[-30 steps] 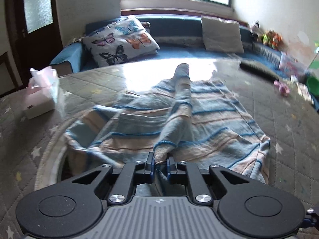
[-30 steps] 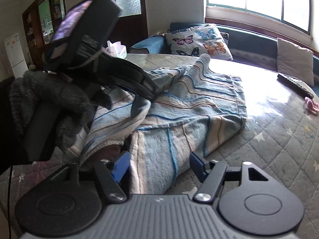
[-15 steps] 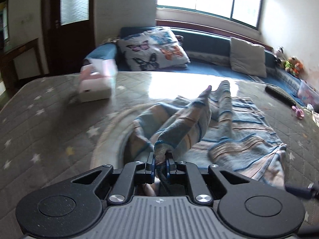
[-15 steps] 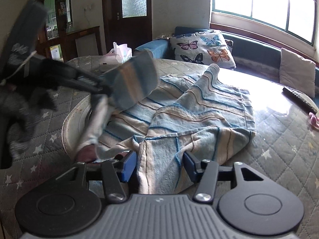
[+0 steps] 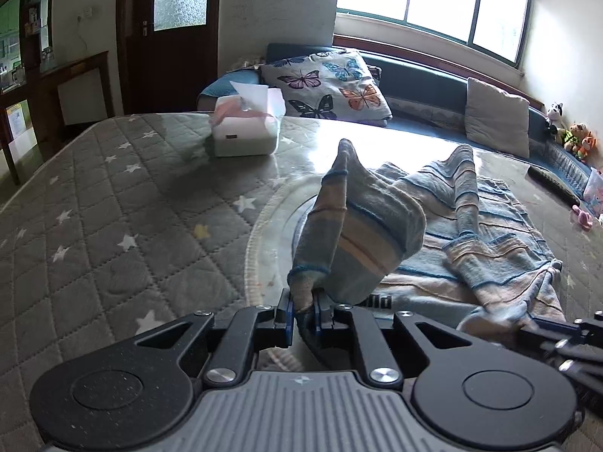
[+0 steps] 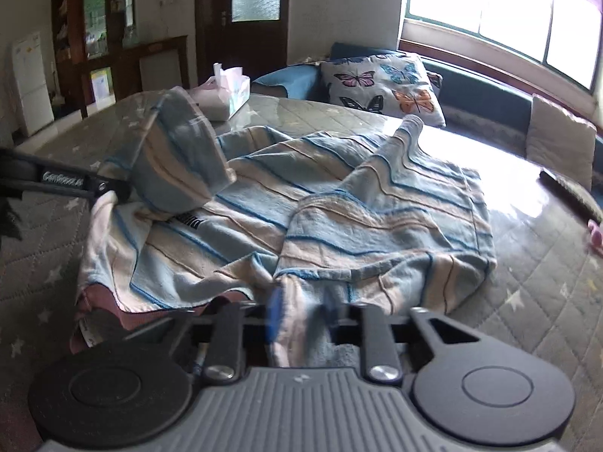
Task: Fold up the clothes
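A blue and beige striped garment [image 6: 377, 211] lies crumpled on the quilted table; it also shows in the left wrist view [image 5: 471, 233]. My left gripper [image 5: 303, 310] is shut on the cuff of one sleeve [image 5: 350, 233] and holds it lifted at the garment's left side; it also shows in the right wrist view [image 6: 113, 184]. My right gripper [image 6: 301, 316] has its fingers closing around a fold of the garment's near edge; the fingers are blurred. A dark red lining shows at the near left corner [image 6: 109, 316].
A white tissue box [image 5: 245, 132] stands on the far left of the grey star-quilted table cover [image 5: 113, 207]. A butterfly cushion [image 5: 328, 86] and a grey cushion [image 5: 493, 113] lie on the blue bench behind. A dark remote [image 5: 554, 184] and a pink toy [image 5: 582, 218] lie at right.
My left gripper has carried the sleeve leftward, off the garment's middle to its left side. My right gripper's fingers have narrowed from wide open onto the garment's near edge.
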A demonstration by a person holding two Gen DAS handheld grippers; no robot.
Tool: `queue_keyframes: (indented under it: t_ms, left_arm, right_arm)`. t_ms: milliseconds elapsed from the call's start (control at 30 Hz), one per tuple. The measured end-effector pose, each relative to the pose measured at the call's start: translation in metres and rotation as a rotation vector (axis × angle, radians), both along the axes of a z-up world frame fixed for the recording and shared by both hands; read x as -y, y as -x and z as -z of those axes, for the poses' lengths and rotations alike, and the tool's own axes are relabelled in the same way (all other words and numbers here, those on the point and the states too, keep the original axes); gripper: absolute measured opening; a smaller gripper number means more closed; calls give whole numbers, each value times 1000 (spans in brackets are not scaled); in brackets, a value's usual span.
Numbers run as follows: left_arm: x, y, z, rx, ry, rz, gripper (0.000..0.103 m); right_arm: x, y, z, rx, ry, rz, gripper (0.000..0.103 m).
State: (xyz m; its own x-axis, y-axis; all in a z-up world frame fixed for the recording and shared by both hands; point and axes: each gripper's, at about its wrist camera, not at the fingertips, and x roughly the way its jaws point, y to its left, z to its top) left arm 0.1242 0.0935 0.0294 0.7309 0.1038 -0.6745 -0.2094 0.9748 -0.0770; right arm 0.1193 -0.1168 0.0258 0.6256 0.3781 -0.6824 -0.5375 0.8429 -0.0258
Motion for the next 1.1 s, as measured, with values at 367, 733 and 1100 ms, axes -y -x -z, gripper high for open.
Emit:
queue_keyframes:
  t_ms: [367, 733, 1100]
  left_arm:
    - [11, 18, 10, -47, -4, 63, 12]
    - [23, 4, -5, -19, -90, 143, 44]
    - [52, -35, 2, -57, -166, 317, 45]
  right_arm:
    - [41, 18, -14, -1, 18, 31, 4]
    - [27, 12, -30, 37, 16, -34, 23]
    - [-8, -35, 4, -71, 38, -79, 22]
